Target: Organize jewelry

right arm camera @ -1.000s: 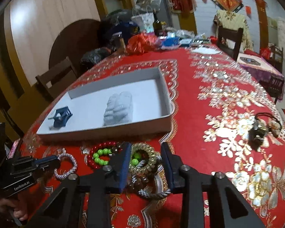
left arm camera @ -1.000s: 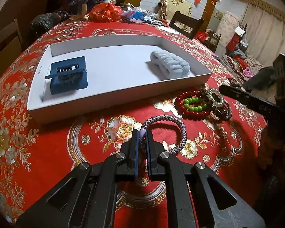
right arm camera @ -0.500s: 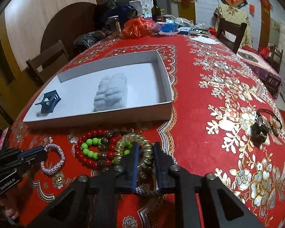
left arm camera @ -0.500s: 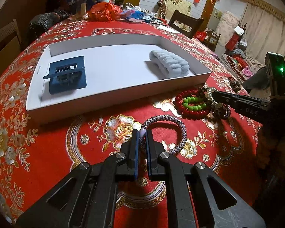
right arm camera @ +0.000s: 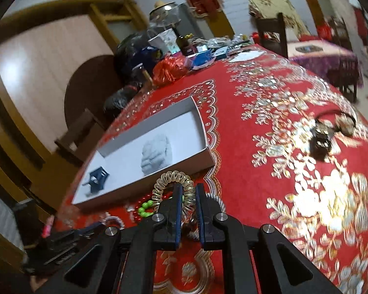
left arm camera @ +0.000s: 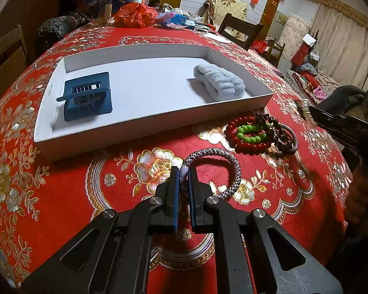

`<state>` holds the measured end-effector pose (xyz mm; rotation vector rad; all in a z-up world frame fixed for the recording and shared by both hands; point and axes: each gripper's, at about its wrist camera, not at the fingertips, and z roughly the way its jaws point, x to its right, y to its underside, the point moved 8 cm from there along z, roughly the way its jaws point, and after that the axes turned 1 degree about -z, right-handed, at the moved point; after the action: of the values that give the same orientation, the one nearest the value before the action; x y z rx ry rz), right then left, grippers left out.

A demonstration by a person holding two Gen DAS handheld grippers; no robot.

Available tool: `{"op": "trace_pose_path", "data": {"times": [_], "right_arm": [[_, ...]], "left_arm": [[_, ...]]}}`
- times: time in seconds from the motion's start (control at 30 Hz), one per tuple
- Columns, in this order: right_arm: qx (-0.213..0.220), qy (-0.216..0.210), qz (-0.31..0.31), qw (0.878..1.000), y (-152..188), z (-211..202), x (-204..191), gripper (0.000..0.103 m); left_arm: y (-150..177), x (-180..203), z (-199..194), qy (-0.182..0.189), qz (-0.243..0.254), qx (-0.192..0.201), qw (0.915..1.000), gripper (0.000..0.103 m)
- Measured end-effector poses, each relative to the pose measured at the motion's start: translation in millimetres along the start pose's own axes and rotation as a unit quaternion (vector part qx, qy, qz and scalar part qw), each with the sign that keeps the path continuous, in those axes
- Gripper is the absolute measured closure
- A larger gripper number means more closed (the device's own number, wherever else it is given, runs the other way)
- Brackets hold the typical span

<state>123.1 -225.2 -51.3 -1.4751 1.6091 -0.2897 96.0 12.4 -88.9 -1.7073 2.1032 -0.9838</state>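
Left gripper (left arm camera: 183, 171) pinched shut on braided grey-lilac bracelet (left arm camera: 216, 166), ring lying flat on red floral surface (left arm camera: 61, 183), just in front of white tray (left arm camera: 159, 122). Right gripper (right arm camera: 188, 191) closed around clear coiled hair tie (right arm camera: 170, 180), loop standing upright between the fingers, raised above the bead pile near the tray's front wall. Red bead bracelet (left arm camera: 247, 144), green bead bracelet (left arm camera: 249, 132) and dark bead bracelet (left arm camera: 274, 132) heaped together on the surface beside the tray's front right corner. Inside the tray: blue hair claw (left arm camera: 87, 96) at the left end, pale blue scrunchie (left arm camera: 219, 84) at the right end, well apart. Dark hair tie (right arm camera: 322, 139) on the surface far right of the tray.
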Motion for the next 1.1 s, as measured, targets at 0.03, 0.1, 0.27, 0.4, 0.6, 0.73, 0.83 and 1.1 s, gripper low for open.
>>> {"op": "trace_pose_path", "data": {"times": [0.03,0.1,0.27,0.4,0.6,0.73,0.83,1.1], "right_arm": [[-0.002,0.012,-0.004,1.0,2,-3,0,0.093],[-0.013,0.039,-0.014,0.999,8,-5,-4,0.093],[-0.043,0.099,-0.063,0.992,28,-1,-18,0.093],[-0.051,0.107,-0.083,0.99,34,6,-29,0.093],[-0.045,0.117,-0.092,0.988,33,12,-40,0.093],[-0.039,0.118,-0.091,0.988,29,15,-43,0.093],[-0.037,0.109,-0.087,0.99,28,17,-45,0.093],[-0.043,0.113,-0.088,0.989,29,23,-44,0.093]], "left_arm": [[0,0,0,0.0,0.0,0.0,1.0,0.098],[0,0,0,-0.001,0.001,0.0,1.0,0.098],[-1,0,-1,-0.004,0.003,0.005,1.0,0.098],[-1,0,-2,-0.004,0.002,0.007,1.0,0.098],[-1,1,-4,-0.001,0.003,0.009,1.0,0.098],[0,1,-4,0.001,0.003,0.009,1.0,0.098],[0,1,-5,0.001,0.003,0.009,1.0,0.098],[0,1,-5,0.001,0.003,0.01,1.0,0.098]]}}
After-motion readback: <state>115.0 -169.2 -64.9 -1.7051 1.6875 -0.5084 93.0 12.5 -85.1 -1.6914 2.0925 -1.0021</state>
